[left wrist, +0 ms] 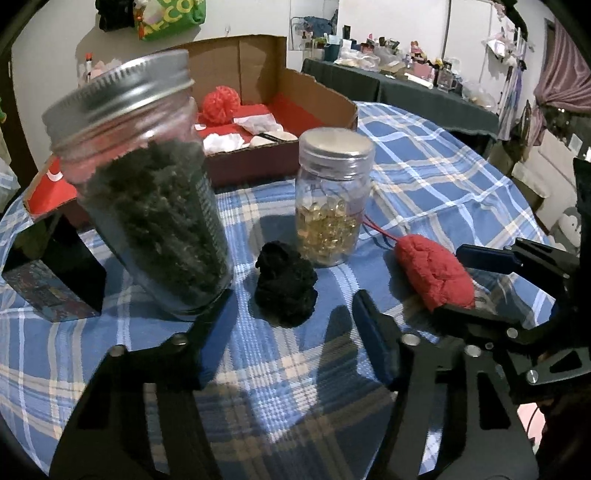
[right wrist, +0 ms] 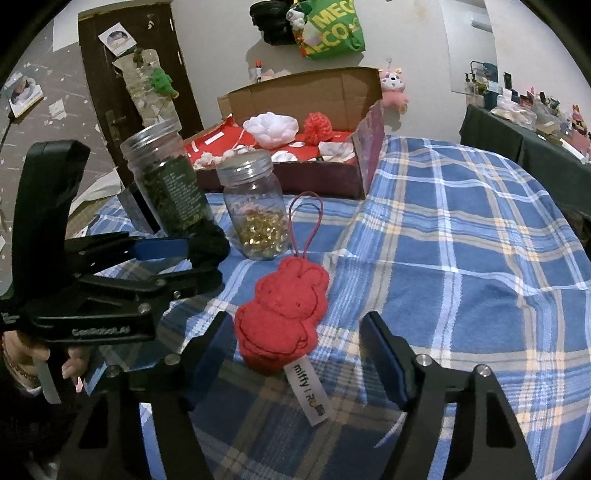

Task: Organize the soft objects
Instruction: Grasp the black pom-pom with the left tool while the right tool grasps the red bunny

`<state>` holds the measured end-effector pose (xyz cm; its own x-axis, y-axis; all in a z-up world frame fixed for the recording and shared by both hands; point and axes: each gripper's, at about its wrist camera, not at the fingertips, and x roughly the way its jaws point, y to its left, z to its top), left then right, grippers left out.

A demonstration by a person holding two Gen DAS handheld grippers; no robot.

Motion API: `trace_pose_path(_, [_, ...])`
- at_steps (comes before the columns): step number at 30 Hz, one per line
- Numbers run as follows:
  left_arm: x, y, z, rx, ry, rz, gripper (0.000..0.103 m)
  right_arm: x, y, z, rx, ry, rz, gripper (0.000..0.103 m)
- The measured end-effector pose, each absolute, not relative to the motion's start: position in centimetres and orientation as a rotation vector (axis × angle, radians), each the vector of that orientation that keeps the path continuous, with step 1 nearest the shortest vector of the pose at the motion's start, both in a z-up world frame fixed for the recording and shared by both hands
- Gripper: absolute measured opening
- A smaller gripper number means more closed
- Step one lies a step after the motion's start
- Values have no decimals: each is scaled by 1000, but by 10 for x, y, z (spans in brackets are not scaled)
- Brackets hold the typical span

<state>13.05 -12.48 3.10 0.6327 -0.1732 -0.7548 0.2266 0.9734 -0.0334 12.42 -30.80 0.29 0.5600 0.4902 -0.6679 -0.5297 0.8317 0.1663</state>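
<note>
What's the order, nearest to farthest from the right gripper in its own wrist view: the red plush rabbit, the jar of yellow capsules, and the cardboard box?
From the right gripper:
1. Red plush rabbit, between the open fingers.
2. Jar of yellow capsules, behind it, slightly left.
3. Cardboard box, at the table's far edge.

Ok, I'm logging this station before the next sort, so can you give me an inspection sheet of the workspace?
Surface: blue plaid tablecloth covers the table.
Job's things: red rabbit plush and black fuzzy ball lie on the cloth; cardboard box at the back holds a red pompom and white soft pieces.
Clutter: jar of dark green stuff, jar of yellow beads, dark box.
Grippers: left gripper open, facing the black ball; right gripper open, astride the plush.
Cables: nothing seen.
Surroundings: crowded side table, green bag on the wall.
</note>
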Motion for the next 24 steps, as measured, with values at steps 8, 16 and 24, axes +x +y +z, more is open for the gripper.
trace_pose_path(8, [130, -118, 30, 30, 864, -268, 27, 114, -294, 2, -95, 736, 600, 44])
trace_pose_path(16, [109, -104, 44, 14, 823, -337, 27, 97, -303, 20, 5, 674, 538, 44])
trace_pose_path(24, [82, -71, 60, 2, 772, -380, 27, 74, -281, 36, 30, 613, 489, 44])
